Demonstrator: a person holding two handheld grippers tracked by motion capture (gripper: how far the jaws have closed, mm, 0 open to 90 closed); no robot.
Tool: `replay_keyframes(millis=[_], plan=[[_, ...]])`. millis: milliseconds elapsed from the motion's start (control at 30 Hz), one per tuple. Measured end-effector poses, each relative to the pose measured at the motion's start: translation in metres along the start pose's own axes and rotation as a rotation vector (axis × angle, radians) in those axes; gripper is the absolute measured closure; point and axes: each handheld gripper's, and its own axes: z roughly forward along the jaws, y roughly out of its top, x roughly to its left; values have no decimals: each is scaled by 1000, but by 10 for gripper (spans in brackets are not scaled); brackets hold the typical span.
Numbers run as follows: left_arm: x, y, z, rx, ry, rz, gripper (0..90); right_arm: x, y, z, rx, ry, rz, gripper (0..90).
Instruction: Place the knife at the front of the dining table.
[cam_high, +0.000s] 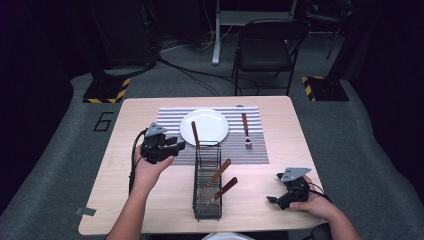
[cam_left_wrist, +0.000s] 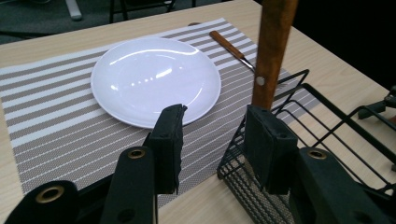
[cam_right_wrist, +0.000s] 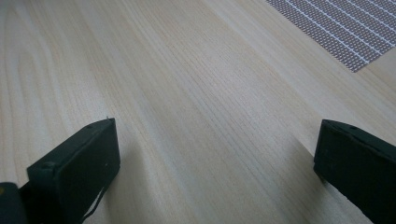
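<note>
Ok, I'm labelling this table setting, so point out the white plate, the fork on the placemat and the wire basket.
white plate (cam_high: 210, 125), high view, centre of its face.
fork (cam_high: 245, 126), high view, wooden handle.
wire basket (cam_high: 206, 212), high view, near mesh end.

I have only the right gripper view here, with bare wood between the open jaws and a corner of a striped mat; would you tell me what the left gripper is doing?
Observer: The left gripper is open beside the far end of a black wire basket, facing a wooden-handled utensil that stands upright in it.
Operator: Thank you. Is anything else in that basket?
Observer: Yes, two more wooden-handled utensils lean inside it, nearer the person.
Operator: And what is on the mat?
Observer: A white plate sits on the striped mat, with a fork lying to its right.
</note>
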Motion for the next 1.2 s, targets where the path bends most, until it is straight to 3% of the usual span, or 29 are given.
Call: replay_keyframes(millis=[500,833,1200], plan=[[-13,6,18,5,-64,9,549,1,0,0,4,1,8,0],[-18,3,33,-1,-75,-2,592,1,0,0,5,1,13,0],[-20,0,43,6,-65,14,654,1,0,0,4,2,9,0]])
